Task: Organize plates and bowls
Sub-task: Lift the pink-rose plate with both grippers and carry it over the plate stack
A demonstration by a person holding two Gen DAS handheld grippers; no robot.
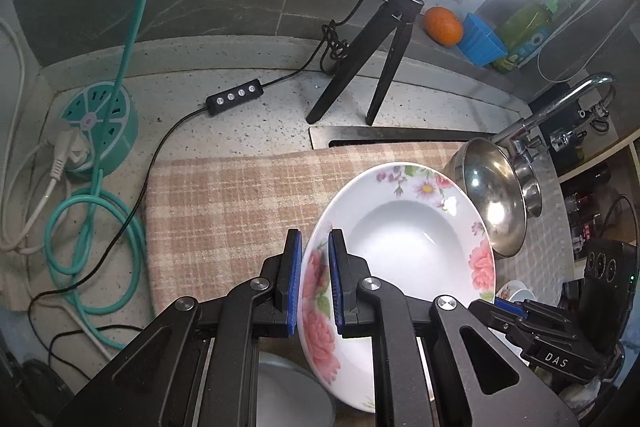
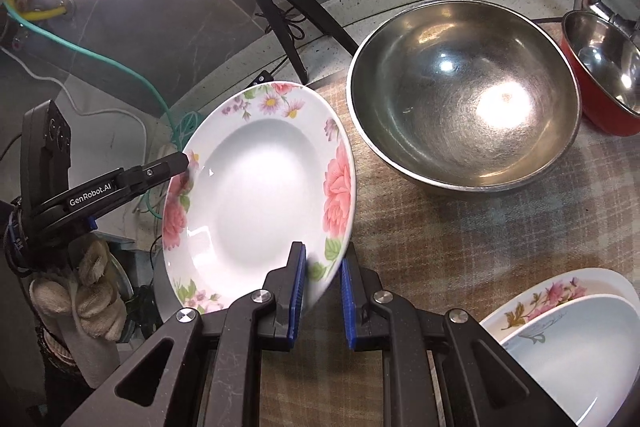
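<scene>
A white floral plate [image 1: 400,247] [image 2: 260,195] hangs tilted above the checked cloth [image 1: 224,211] [image 2: 460,247], held by both grippers. My left gripper [image 1: 314,267] is shut on the plate's left rim, and its tip [image 2: 182,165] shows at that rim in the right wrist view. My right gripper [image 2: 324,287] is shut on the opposite rim and also appears low on the right [image 1: 500,307]. A large steel bowl [image 2: 464,99] [image 1: 492,195] rests on the cloth beyond the plate. A red bowl with a steel inside [image 2: 600,67] stands behind it. Two stacked dishes [image 2: 568,347] lie at the lower right.
A ring light on a black tripod [image 1: 384,59] stands at the back of the counter, its cable and remote [image 1: 236,95] running left. A teal power strip [image 1: 100,123] with coiled cords sits far left. The faucet [image 1: 560,103], an orange [image 1: 444,25] and a blue cup [image 1: 480,43] line the back right.
</scene>
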